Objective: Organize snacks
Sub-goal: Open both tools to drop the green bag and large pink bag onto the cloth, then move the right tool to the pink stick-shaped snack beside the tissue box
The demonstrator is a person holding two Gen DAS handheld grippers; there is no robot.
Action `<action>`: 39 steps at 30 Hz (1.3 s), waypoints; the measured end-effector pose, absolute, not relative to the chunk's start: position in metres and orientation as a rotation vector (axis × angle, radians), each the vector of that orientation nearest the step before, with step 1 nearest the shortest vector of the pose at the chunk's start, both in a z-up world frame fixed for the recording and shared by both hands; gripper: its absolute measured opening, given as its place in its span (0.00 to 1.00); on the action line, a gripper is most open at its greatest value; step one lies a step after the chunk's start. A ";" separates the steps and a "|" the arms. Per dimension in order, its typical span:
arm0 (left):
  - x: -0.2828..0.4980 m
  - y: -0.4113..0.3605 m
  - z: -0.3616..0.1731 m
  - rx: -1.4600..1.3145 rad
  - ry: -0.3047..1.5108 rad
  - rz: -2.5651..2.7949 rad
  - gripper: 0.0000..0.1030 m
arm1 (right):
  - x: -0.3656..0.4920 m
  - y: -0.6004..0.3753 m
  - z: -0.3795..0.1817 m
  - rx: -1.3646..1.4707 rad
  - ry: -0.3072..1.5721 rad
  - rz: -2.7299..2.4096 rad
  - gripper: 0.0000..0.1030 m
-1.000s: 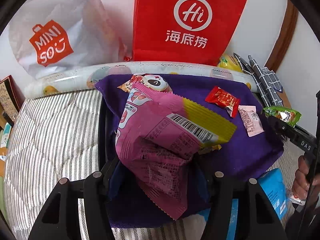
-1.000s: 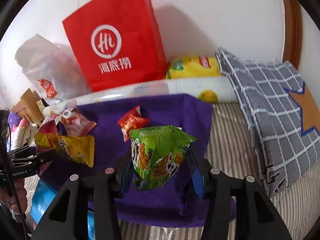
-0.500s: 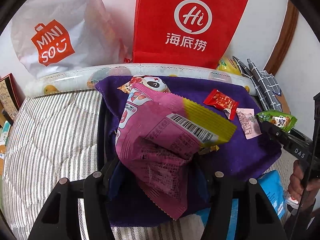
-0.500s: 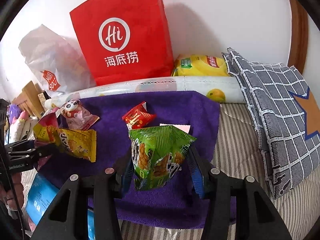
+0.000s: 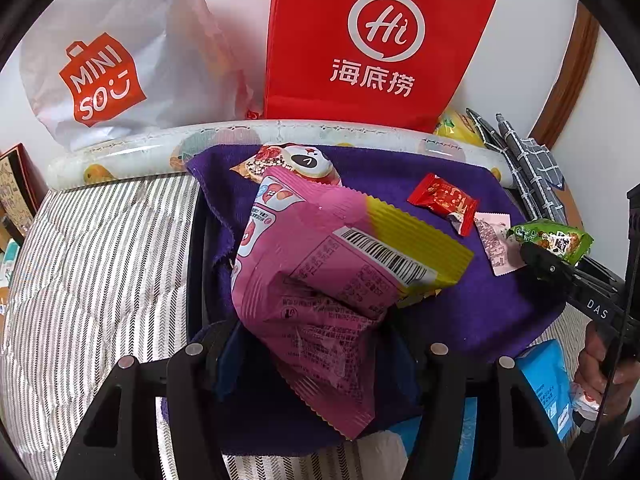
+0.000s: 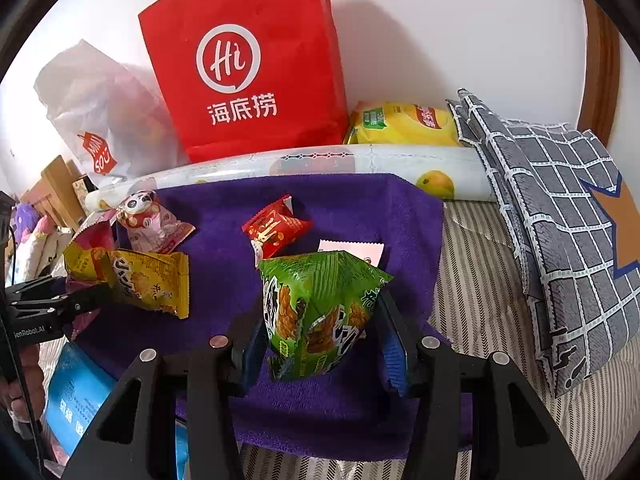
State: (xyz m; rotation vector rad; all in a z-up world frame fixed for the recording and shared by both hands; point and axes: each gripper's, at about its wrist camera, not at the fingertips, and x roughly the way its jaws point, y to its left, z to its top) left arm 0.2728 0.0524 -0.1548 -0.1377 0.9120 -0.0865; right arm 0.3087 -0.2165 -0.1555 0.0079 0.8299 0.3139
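My left gripper (image 5: 316, 332) is shut on a pink and yellow snack bag (image 5: 320, 272) and holds it above the purple towel (image 5: 480, 312). My right gripper (image 6: 320, 332) is shut on a green snack bag (image 6: 316, 312), also above the purple towel (image 6: 224, 276). On the towel lie a panda-print packet (image 6: 152, 220), a red candy packet (image 6: 276, 226) and a small pink sachet (image 6: 352, 248). The right gripper with the green bag shows at the right of the left wrist view (image 5: 552, 240); the left gripper with its bag shows at the left of the right wrist view (image 6: 120, 280).
A red paper bag (image 6: 248, 64) and a white MINISO bag (image 5: 104, 60) stand against the wall behind a rolled printed mat (image 6: 360, 164). A yellow chip bag (image 6: 404, 124) and a grey checked pillow (image 6: 560, 208) lie at the right. A blue packet (image 6: 76, 396) lies near the towel's front.
Both grippers have moved slightly toward the red bag, each still holding its bag. The right gripper has edged leftward in the left wrist view.
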 end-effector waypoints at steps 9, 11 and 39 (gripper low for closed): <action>0.277 0.051 -0.159 -0.176 0.912 -0.114 0.59 | 0.307 -0.221 -0.152 0.036 0.818 0.309 0.54; 0.277 0.051 -0.160 -0.182 0.916 -0.120 0.59 | 0.307 -0.221 -0.152 0.045 0.814 0.309 0.58; 0.267 0.051 -0.146 -0.214 0.852 -0.128 0.85 | 0.267 -0.226 -0.105 -0.006 0.582 0.228 0.78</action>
